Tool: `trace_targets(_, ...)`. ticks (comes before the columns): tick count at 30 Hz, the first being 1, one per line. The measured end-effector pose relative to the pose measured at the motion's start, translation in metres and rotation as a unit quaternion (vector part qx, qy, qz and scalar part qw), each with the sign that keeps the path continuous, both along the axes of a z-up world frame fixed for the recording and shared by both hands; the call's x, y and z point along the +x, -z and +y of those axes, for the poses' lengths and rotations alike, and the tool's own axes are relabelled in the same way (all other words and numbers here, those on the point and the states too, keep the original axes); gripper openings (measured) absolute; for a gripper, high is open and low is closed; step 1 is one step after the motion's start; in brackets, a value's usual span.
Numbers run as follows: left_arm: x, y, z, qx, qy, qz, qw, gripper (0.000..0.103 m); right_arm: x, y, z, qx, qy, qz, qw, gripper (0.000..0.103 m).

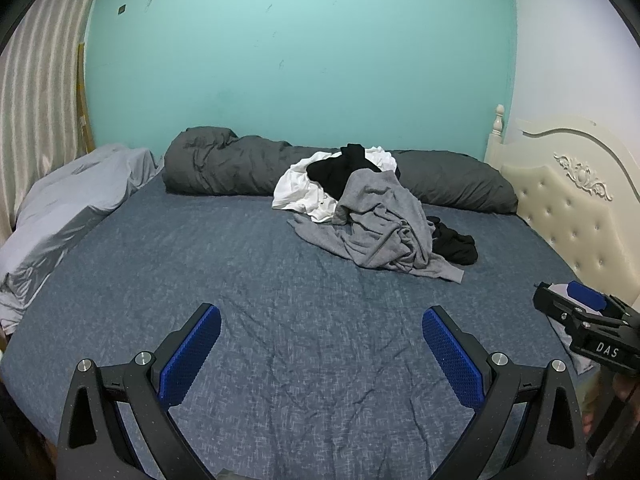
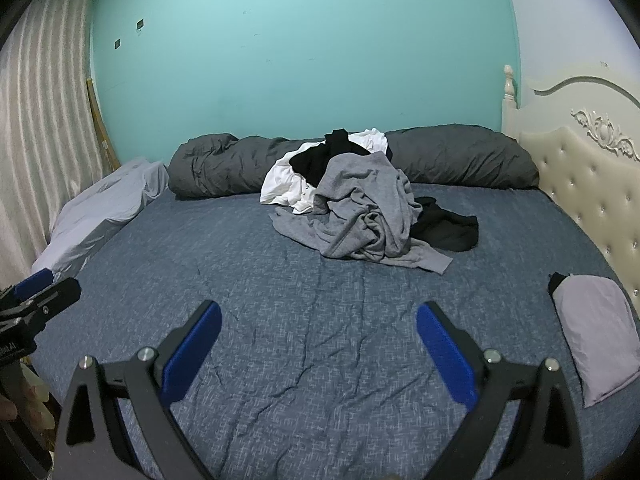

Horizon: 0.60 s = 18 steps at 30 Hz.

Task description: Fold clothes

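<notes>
Left gripper (image 1: 322, 338) and right gripper (image 2: 318, 334): jaws spread wide, both empty, hovering side by side over the bare near part of the bed (image 2: 280, 340), touching no cloth. The unfolded clothes pile (image 2: 360, 208), with a grey garment (image 2: 366, 216) on top and white and black pieces beneath, lies well beyond them at the far middle, against the dark rolled duvet (image 2: 224, 168); a folded light-grey piece (image 2: 596, 340) lies near the right edge by the headboard (image 2: 592, 184). Judged step: reaching for a garment; the next move calls for travelling far-side to the pile, pinching the grey top layer at an edge, and drawing it onto the open bed to spread flat.
</notes>
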<state>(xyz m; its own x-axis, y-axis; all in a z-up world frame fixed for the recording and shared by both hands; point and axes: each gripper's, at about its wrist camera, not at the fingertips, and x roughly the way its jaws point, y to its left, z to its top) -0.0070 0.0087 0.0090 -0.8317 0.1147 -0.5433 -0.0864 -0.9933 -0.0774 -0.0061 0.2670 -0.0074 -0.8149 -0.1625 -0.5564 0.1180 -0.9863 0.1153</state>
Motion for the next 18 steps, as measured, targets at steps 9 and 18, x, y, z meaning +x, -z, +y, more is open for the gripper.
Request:
trace_targets(9, -0.009, 0.001, -0.01, -0.009, -0.025, 0.008, 0.9996, 0.103, -0.021, 0.012, 0.046, -0.045, 0.027, -0.007, 0.999, 0.099)
trace_targets(18, -0.063, 0.044, -0.013, -0.019, -0.041, 0.01, 0.9989, 0.103, -0.077, 0.039, 0.062, -0.027, 0.036, -0.026, 0.999, 0.099)
